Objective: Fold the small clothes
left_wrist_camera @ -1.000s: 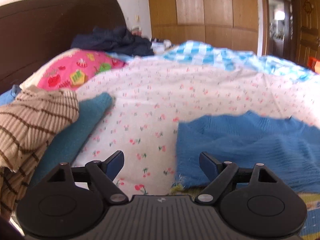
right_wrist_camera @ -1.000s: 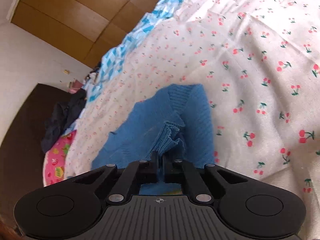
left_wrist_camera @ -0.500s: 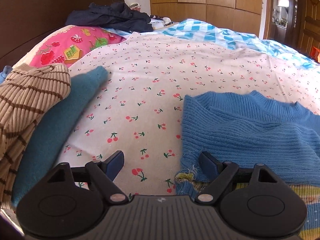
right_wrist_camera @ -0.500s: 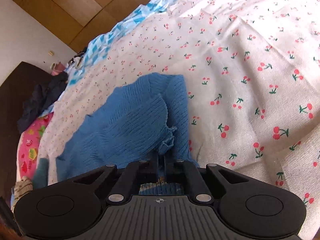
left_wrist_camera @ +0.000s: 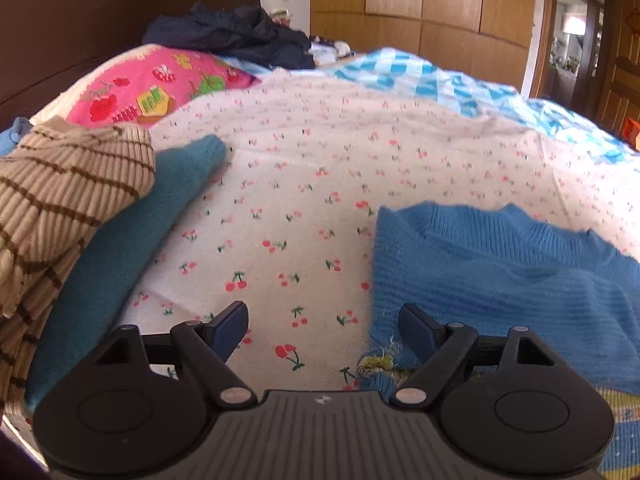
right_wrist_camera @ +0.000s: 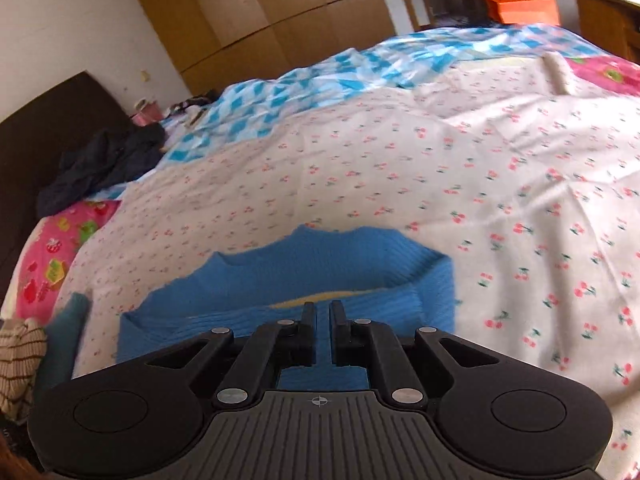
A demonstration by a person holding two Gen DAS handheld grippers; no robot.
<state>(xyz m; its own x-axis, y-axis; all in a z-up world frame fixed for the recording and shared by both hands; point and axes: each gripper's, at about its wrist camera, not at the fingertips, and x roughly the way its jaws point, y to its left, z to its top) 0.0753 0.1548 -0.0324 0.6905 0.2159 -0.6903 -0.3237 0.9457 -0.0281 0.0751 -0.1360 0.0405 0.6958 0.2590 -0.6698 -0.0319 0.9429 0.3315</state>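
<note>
Your blue sweater (right_wrist_camera: pixel 320 280) lies flat on the cherry-print sheet (right_wrist_camera: pixel 400 168), neckline facing the far side of the bed, long axis running left to right. Your right gripper (right_wrist_camera: pixel 322 312) hovers above it, jaws narrowly parted, nothing between. Your left gripper (left_wrist_camera: pixel 322 320) stands wide apart, empty, at the sweater's left edge.

Both grippers were matte black plastic. Left gripper (left_wrist_camera: pixel 322 326): ribbed grey-black base, small white logo, two round side discs, silver pivot screws, dark blue pads (left_wrist_camera: pixel 230 326). Right gripper (right_wrist_camera: pixel 322 326): same ribbed base, crosshair mark, silver screws, triangular cutouts in links, black fingers (right_wrist_camera: pixel 308 320).
</note>
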